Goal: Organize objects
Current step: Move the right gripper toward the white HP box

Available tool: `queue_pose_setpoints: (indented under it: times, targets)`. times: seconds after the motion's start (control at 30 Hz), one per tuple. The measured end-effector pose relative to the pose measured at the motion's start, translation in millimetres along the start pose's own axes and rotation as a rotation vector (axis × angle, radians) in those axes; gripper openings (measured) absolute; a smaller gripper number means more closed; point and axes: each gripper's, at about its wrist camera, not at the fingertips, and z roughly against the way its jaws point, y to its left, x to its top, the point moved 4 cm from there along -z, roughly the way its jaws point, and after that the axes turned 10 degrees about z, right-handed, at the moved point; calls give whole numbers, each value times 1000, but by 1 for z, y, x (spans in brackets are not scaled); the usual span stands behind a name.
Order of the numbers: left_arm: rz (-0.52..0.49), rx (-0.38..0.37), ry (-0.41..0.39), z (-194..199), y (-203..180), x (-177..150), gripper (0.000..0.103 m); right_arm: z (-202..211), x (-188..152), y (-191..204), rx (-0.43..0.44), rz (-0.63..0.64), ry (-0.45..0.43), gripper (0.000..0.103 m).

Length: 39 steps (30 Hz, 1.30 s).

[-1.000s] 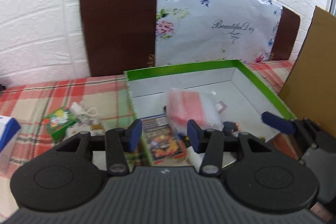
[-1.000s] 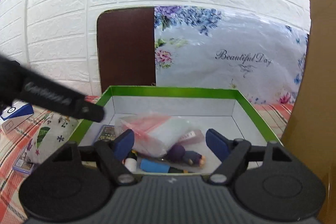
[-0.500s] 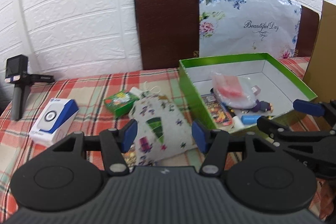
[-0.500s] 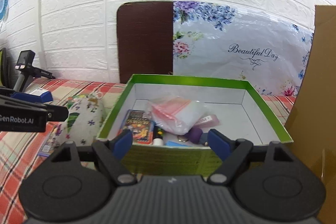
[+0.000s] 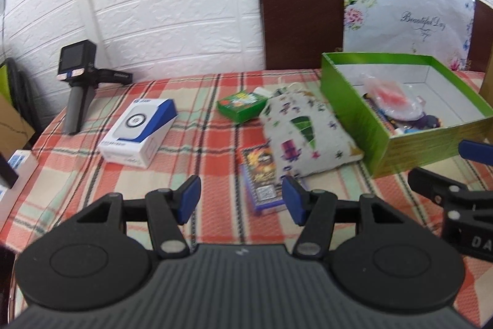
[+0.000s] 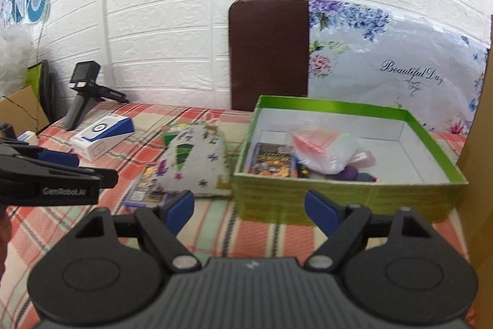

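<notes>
Green box (image 5: 409, 141) at two o'clock, open-topped for loading; patterned pouch (image 5: 303, 131) beside it. Left gripper (image 5: 241, 199) and right gripper (image 6: 249, 210) wide, empty.

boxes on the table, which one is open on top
The big green box, at the table's right: lidless, white inside showing. The white-and-blue box and small green box are closed.

Both views are bright and evenly lit, with soft, weak shadows; the white brick wall (image 6: 172, 8) bows strongly toward the frame edges, and the corners go dark; sheen glares on the floral sheet (image 6: 400, 57) at right; the green box (image 5: 409, 141) and nearby items look slightly smeared.
</notes>
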Motion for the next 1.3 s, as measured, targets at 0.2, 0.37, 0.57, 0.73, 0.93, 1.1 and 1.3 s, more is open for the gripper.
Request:
queue_pose_setpoints:
  times: [0.2,0.37,0.57,0.73,0.93,1.1,1.3]
  targets:
    - [28,60,17,-2,24,-11,61,1,-6,32,84,19,25,83]
    - [59,82,40,-5,44,-17,65,-1,-9,57,134,30,37,89]
    - [133,136,63,-12,84,-17,67,-9,7,95,253,19,36,87]
    - [228,194,55,-9,130,-9,67,-14,23,134,291,128,-11,76]
    - [311,269,56,-14,181,-7,67,-6,57,203,472,259,-94,61]
    - [267,306,70,-26,198,-16,67,-16,55,200,501,133,-60,62]
    - [314,241,91,-46,201,-14,67,-9,65,207,593,120,-104,67]
